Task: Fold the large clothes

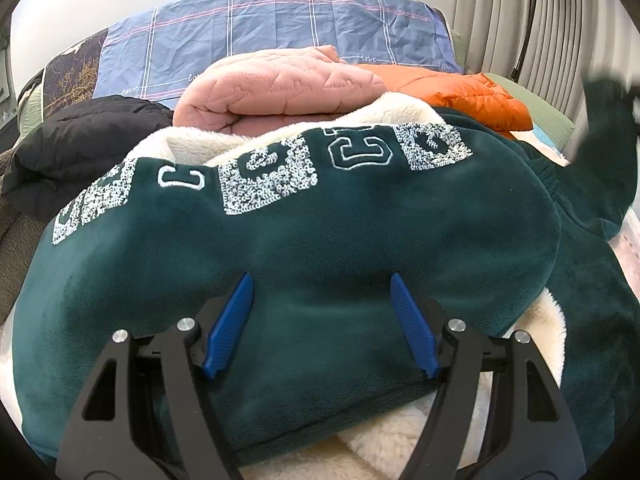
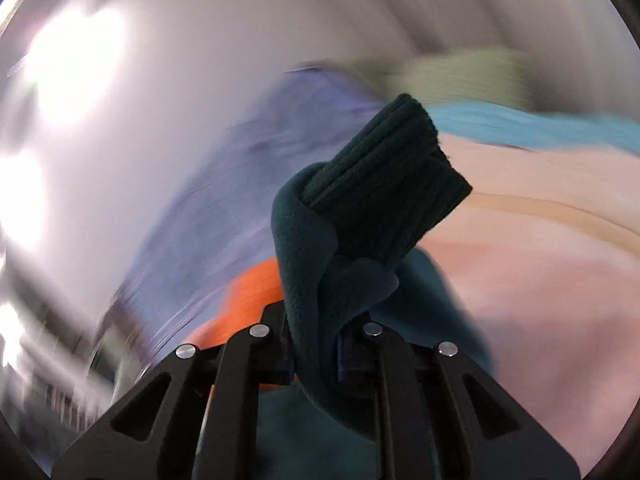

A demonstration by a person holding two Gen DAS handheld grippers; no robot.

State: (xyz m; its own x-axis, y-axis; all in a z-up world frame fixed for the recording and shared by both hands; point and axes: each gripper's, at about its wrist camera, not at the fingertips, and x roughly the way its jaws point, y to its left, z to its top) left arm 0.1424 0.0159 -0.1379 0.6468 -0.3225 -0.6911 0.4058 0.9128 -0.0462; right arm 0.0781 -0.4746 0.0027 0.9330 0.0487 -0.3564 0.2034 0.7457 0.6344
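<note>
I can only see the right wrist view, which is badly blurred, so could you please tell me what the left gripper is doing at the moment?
Observer: The left gripper is open, above the green sweatshirt, gripping nothing.
Operator: Thank you. Does the sweatshirt lie flat?
Observer: No, it is humped, with cream fleece lining showing at the near edge.
Operator: What lies behind it?
Observer: A folded pink quilt, with an orange jacket to its right and a black jacket to its left.
Operator: I see my right gripper shut on the cuff.
</note>
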